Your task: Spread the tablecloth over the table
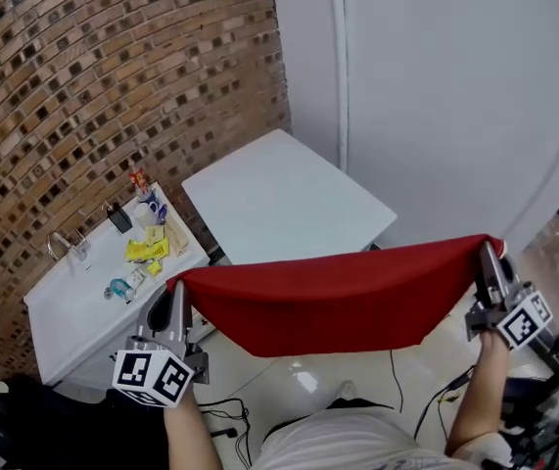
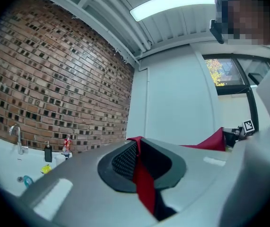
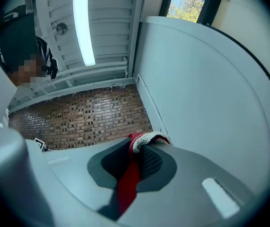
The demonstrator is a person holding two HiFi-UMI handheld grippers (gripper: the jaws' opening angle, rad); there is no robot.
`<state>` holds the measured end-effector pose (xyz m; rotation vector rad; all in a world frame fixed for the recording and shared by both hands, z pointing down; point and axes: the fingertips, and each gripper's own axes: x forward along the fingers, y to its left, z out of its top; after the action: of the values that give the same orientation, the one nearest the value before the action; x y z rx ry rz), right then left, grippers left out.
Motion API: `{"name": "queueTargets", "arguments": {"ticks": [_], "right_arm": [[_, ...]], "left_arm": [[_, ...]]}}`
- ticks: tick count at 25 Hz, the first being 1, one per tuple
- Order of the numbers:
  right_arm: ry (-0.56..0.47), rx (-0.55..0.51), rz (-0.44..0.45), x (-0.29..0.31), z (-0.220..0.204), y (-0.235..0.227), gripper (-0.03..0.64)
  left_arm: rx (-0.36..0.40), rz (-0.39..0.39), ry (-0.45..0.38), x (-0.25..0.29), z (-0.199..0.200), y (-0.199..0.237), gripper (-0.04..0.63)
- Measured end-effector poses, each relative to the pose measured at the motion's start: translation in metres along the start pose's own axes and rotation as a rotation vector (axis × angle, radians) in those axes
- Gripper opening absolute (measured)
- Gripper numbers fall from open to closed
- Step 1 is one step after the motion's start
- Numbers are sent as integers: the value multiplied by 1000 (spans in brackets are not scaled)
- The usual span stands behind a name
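Brick wall (image 1: 113, 67) at left, with a bare white counter (image 1: 279, 199) ahead. The red tablecloth (image 1: 338, 297) hangs stretched on the near side of the counter, one top corner pinched by the left tongs (image 1: 175, 290) and the other by the right tongs (image 1: 488, 251). Judged to be the carrying stage. The next move calls for taking the cloth over the far edge and lowering it evenly.

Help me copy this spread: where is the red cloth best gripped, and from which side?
By the two corners of one edge, one per gripper, coming in level from the near side. The cloth is limp and sags between holds, so corner grips keep that edge stretched for carrying over the table. The left gripper and right gripper are shut on those corners.
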<state>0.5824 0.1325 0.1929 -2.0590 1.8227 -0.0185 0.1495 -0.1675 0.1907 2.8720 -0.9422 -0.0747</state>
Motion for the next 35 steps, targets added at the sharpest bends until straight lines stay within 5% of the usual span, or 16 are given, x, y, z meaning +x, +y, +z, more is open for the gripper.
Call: {"name": "queueTargets", "arguments": {"ticks": [15,27,35], "right_arm": [[67,65,23,81,-27,-122,23],[171,145,155,311,-76,-171,23],[278,225,186,425,-141,-199,23]], "left_arm": [[-11,83,61,119,-41,-17,20],[-42,258,84,204,-67,72,20],[32,386,133,251,-91,114,20]]}}
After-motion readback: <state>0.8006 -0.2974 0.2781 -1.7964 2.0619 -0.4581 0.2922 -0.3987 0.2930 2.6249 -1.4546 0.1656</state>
